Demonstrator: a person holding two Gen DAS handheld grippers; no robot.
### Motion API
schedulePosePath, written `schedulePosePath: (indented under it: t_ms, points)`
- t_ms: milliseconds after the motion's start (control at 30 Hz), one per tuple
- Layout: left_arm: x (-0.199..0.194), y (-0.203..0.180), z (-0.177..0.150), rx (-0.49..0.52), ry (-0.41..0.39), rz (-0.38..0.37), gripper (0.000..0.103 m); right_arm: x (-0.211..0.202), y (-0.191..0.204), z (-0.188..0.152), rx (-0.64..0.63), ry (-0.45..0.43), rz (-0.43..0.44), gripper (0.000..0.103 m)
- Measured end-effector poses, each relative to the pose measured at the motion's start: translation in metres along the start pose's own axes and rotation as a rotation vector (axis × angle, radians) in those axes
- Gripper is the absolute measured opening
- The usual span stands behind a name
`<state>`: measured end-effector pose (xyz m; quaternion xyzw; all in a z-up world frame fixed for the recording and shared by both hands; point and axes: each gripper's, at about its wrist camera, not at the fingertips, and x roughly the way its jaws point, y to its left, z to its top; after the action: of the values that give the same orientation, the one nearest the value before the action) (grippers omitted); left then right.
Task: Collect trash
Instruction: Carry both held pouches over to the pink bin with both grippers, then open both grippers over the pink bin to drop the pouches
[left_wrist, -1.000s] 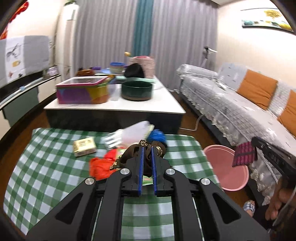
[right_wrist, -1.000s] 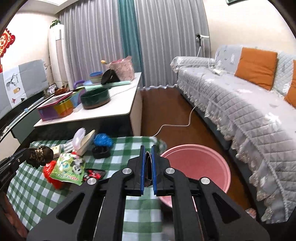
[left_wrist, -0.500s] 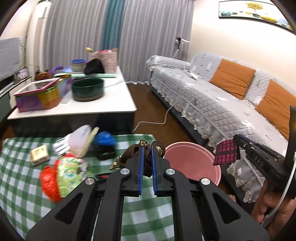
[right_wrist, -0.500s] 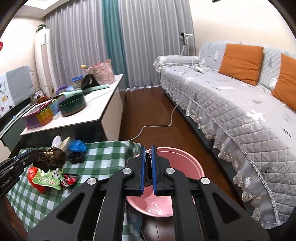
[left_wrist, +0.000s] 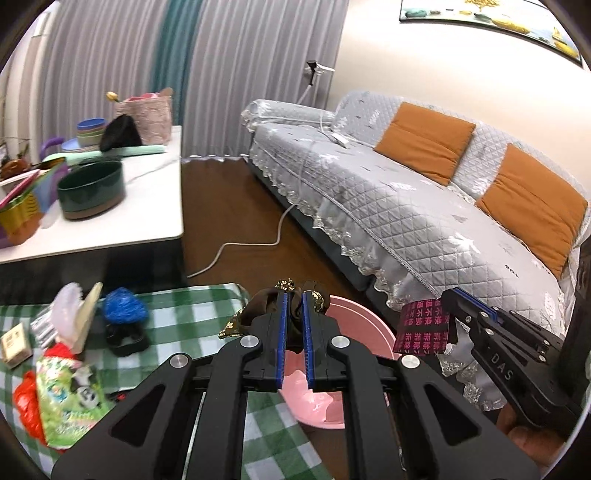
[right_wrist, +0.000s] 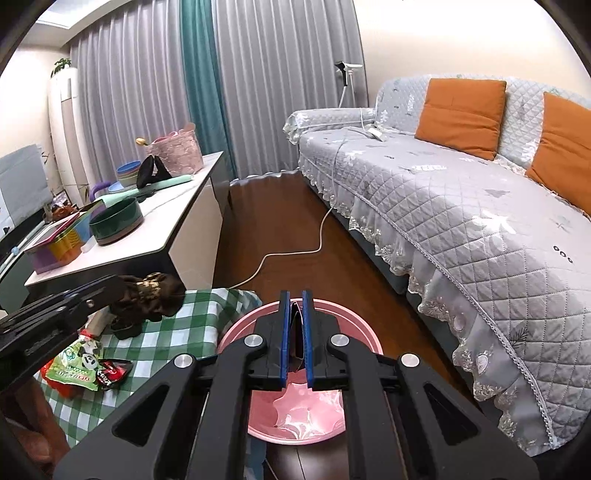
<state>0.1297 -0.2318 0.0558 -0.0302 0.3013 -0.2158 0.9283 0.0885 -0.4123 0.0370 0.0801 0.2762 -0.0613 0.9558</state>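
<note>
My left gripper (left_wrist: 294, 297) is shut on a crumpled brown-and-gold wrapper (left_wrist: 255, 308) at the right edge of the green-checked table (left_wrist: 192, 325), just short of the pink bin (left_wrist: 356, 319). In the right wrist view the same wrapper (right_wrist: 153, 295) hangs from the left gripper (right_wrist: 120, 286) beside the bin. My right gripper (right_wrist: 294, 297) is shut on a flat dark packet (right_wrist: 295, 317) directly above the pink bin (right_wrist: 240, 328). The left wrist view shows that packet (left_wrist: 421, 328) as dark red with pink print, in the right gripper (left_wrist: 447, 297).
On the tablecloth lie a green panda snack bag (left_wrist: 62, 402), a red bag (left_wrist: 24, 398), a blue crumpled ball (left_wrist: 123, 304), a white plastic shell (left_wrist: 74, 314) and a small box (left_wrist: 14, 345). A white coffee table (left_wrist: 155, 206), a grey sofa (left_wrist: 424, 206) and a floor cable (left_wrist: 251, 243) surround the spot.
Both grippers swung right, away from the table's litter toward the pink bin. The left carried the brown wrapper to the table's right edge. The right now hangs over the bin's opening.
</note>
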Motion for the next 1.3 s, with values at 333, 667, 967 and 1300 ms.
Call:
schedulePosePath:
  t_ms: [333, 667, 967, 1300]
  points:
    - [0.036, -0.002, -0.005, 0.018, 0.046, -0.027, 0.008, 0.020, -0.001, -0.002, -0.001, 0.020, -0.007, 0.007]
    - [0.065, -0.001, -0.005, 0.020, 0.081, -0.059, 0.008, 0.033, 0.002, -0.004, 0.002, 0.042, -0.002, 0.007]
    - [0.071, 0.006, -0.008, -0.025, 0.092, -0.079, 0.042, 0.044, 0.000, -0.009, 0.027, 0.075, -0.044, 0.049]
    - [0.046, 0.018, -0.009, -0.051, 0.066, -0.042, 0.042, 0.032, 0.002, -0.003, 0.034, 0.050, -0.055, 0.053]
